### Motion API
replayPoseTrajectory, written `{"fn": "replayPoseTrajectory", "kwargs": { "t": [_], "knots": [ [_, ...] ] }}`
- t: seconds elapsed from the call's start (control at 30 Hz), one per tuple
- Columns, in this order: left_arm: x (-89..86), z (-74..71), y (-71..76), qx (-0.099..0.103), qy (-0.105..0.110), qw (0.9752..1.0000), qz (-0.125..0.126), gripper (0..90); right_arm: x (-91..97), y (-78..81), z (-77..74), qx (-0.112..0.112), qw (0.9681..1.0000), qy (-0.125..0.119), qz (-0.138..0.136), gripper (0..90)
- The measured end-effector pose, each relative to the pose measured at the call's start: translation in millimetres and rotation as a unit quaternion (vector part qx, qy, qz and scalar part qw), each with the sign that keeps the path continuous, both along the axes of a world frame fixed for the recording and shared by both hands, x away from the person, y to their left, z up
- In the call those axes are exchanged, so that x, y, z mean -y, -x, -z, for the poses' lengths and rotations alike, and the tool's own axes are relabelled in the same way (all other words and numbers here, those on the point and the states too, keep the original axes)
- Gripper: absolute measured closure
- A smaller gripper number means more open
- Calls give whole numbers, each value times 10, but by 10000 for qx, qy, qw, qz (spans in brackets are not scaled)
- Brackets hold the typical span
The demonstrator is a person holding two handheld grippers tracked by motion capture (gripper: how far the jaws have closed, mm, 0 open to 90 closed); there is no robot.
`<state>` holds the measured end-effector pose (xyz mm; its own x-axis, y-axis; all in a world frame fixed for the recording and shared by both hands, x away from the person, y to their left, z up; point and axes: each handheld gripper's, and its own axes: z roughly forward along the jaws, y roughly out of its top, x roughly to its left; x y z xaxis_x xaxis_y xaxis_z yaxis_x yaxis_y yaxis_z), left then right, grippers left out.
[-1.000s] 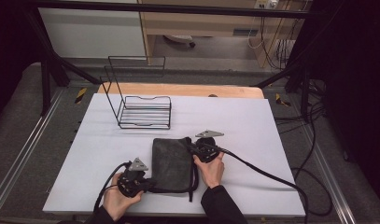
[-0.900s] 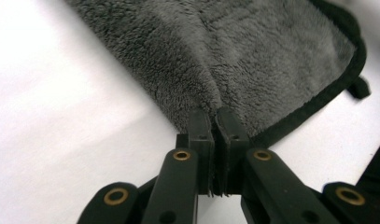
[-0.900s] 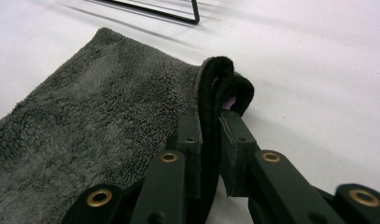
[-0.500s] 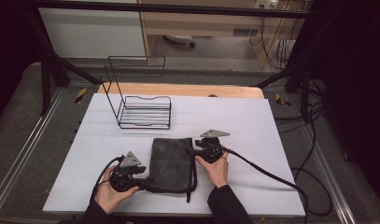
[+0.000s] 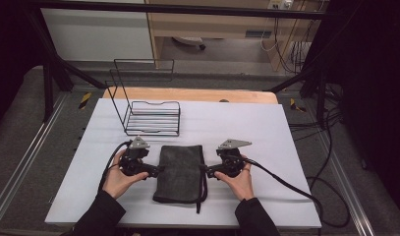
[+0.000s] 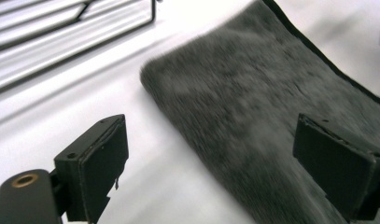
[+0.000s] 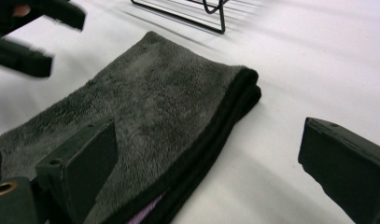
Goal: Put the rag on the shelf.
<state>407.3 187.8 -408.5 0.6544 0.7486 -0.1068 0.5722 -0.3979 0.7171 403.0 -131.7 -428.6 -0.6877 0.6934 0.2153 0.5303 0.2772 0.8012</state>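
White board covers the table (image 5: 266, 132), with a wooden strip along its far edge and dark floor and cables beyond. Near the front edge, about midway between the side edges, lies a folded grey towel (image 5: 180, 172), long side running front to back, a black cord or trim trailing from its front right corner toward the table's front edge. It rests flat, with its layered black-trimmed edges on the right, which the right gripper view shows stacked neatly (image 7: 215, 135). The left gripper (image 5: 156, 170) sits at the towel's left edge and the right gripper (image 5: 206, 171) at its right edge, each pointing inward, apparently because the hands have worked the cloth from both sides at once. Both sets of jaws have just been opening and now stand wide apart: in the left gripper view the towel (image 6: 271, 116) passes under the right pad untouched, and in the right gripper view the pads straddle the folded edge without pressing it, so nothing is grasped. My reading is that the fold is finished and let go. A wire rack (image 5: 151, 115) stands near the far left corner, well apart from the towel, probably where it goes next.
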Motion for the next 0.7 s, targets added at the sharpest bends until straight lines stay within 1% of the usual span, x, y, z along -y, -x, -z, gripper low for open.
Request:
{"fn": "replayPoseTrajectory", "kwargs": {
  "t": [0.07,0.1,0.17,0.23,0.27,0.33,0.37,0.43,0.47,0.57,0.63,0.67,0.7],
  "knots": [
    [13,6,-85,14,-18,10000,-90,108,38,30,13,-24,10000,-56,6,46],
    [22,11,-126,25,-32,9999,-148,108,59,40,23,12,10000,-44,-8,44],
    [39,20,-206,40,-25,9998,-217,110,90,61,40,6,10000,-37,0,42],
    [58,38,-290,36,-7,9995,-302,112,111,70,56,12,10000,-16,29,36],
    [70,45,-329,26,-3,9994,-347,112,118,75,58,-30,10000,1,45,29],
    [92,63,-395,54,76,9990,-426,114,128,81,67,-4,10000,82,21,26],
    [103,74,-426,47,76,9989,-455,121,125,94,68,-39,10000,82,29,25],
    [121,102,-486,44,-21,9985,-537,135,126,111,69,-1,10000,89,6,25],
    [126,114,-512,31,-71,9983,-574,149,125,115,68,23,10000,81,-2,25],
    [126,161,-575,-73,-27,9977,-678,217,129,122,61,23,10000,67,8,25],
    [128,200,-604,-143,-96,9974,-700,276,133,122,61,24,10000,65,15,27],
    [128,200,-604,-143,-96,9974,-700,299,135,122,60,18,10000,72,24,27],
    [129,242,-625,-244,-157,9971,-700,323,138,122,61,24,10000,71,27,28]
  ]
}}
